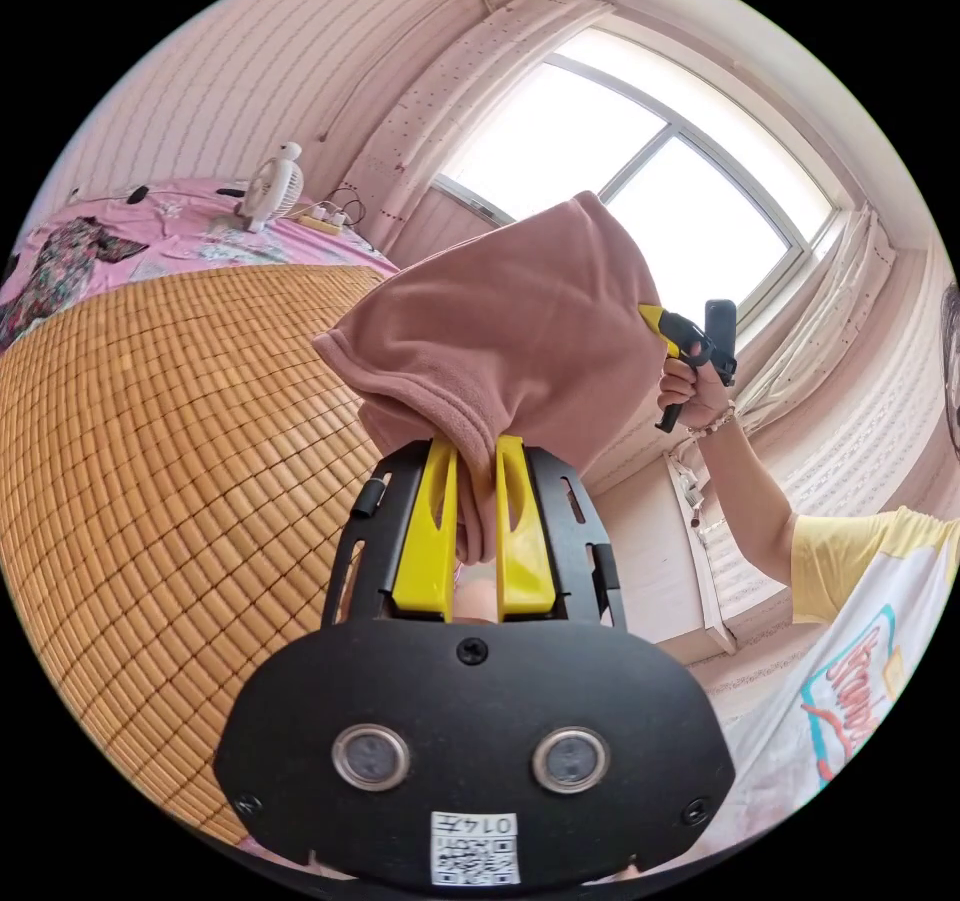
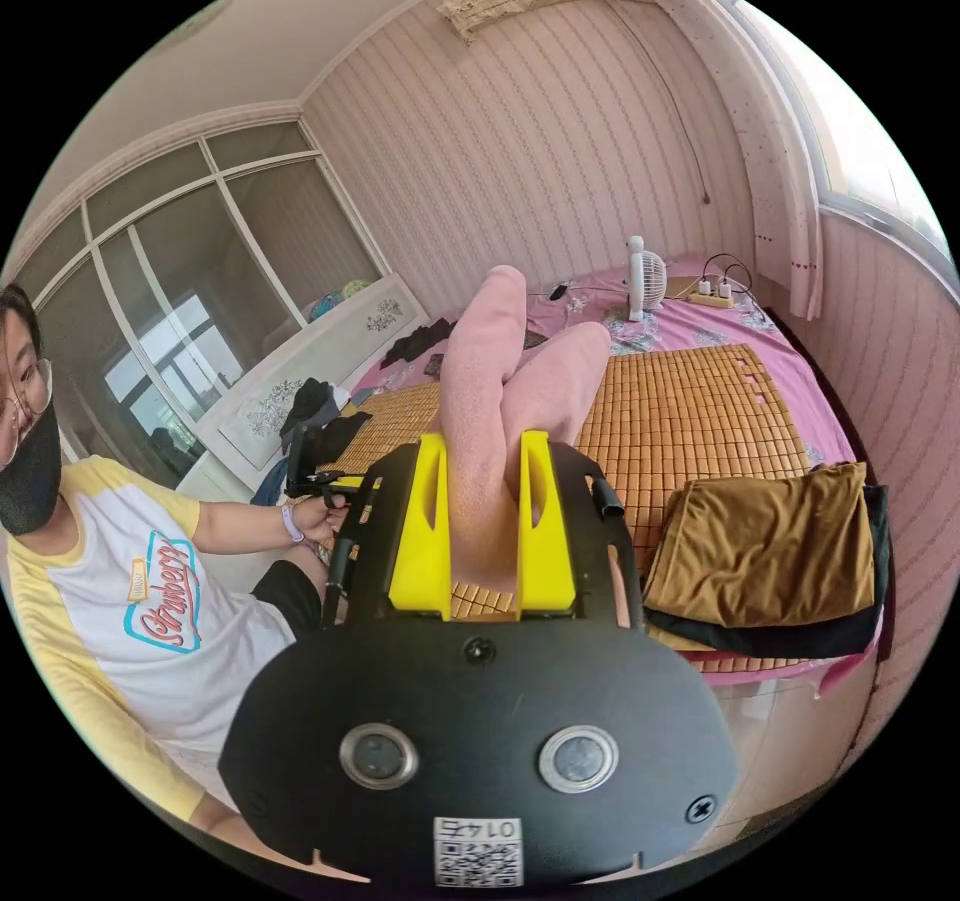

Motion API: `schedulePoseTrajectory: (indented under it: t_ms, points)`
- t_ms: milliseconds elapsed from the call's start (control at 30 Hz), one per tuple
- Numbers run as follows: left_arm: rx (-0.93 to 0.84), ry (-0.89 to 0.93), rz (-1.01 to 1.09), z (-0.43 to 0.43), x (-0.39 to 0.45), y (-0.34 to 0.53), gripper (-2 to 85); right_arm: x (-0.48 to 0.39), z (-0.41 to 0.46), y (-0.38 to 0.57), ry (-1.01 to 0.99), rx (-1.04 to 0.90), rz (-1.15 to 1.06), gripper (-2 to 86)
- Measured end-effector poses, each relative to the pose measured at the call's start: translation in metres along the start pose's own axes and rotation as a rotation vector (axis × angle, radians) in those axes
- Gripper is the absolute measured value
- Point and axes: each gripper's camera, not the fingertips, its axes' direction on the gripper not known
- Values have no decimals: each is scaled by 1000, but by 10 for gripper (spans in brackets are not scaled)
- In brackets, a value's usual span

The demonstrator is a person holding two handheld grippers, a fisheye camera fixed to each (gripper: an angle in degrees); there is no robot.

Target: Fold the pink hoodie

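Note:
The pink hoodie (image 1: 510,331) hangs in the air, bunched up, above the bed. In the left gripper view my left gripper (image 1: 475,451) is shut on a fold of it, with cloth pressed between both yellow jaws. My right gripper (image 1: 690,339) shows beyond, held in a person's hand at the hoodie's far edge. In the right gripper view my right gripper (image 2: 483,446) is shut on the pink hoodie (image 2: 490,381), which rises from the jaws in two rolled folds. My left gripper (image 2: 318,481) appears at the left in the person's other hand.
A bamboo mat (image 2: 690,411) covers the pink bed. Folded brown clothes (image 2: 770,541) lie on a black garment at the mat's near right corner. A small white fan (image 2: 645,281) and a power strip (image 2: 712,293) stand at the bed's far end. The person (image 2: 150,631) sits at the left.

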Motion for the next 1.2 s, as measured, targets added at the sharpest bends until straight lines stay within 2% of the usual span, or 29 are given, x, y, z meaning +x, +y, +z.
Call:
schedulePoseTrajectory:
  t_ms: [67,133,200,233,300,367,467,600,700,800,867,900,967,1000,1133,1167,1200]
  points:
    - [-23,77,52,89,36,-82,56,43,-41,-12,115,39,50,107]
    - [-41,120,58,157,63,-134,58,94,-76,-17,195,57,112,105]
    - [-66,138,100,230,91,-173,59,172,-96,-4,371,82,238,104]
    - [-85,131,128,283,105,-191,60,195,-95,3,406,75,292,103]
    - [-141,113,96,372,106,-209,61,286,-75,48,522,41,553,102]
    - [-306,82,-30,485,84,-217,61,324,-49,83,594,-8,642,100]
    - [-349,42,20,540,63,-222,61,339,-25,114,620,15,604,100]
    - [-331,143,-33,539,33,-241,55,362,-24,147,510,85,687,100]
    - [-318,200,-96,514,26,-257,45,342,-20,158,518,125,629,97]
    - [-292,168,-14,445,24,-279,35,295,-27,172,608,193,489,88]
    - [-209,114,59,348,1,-279,27,259,-39,193,651,287,433,83]
    - [-200,101,61,321,-9,-276,24,230,-46,214,642,346,405,79]
    - [-183,20,29,200,-55,-247,15,181,-42,256,622,369,352,74]
    - [-172,-11,6,166,-66,-235,12,148,-29,289,631,321,333,65]
    - [-99,-232,-202,-77,-118,-137,-4,66,46,411,659,53,364,39]
    - [-55,-312,-258,-147,-118,-110,-4,44,72,450,601,-18,386,30]
    - [-24,-352,-285,-182,-116,-97,-4,25,97,481,518,-71,414,21]
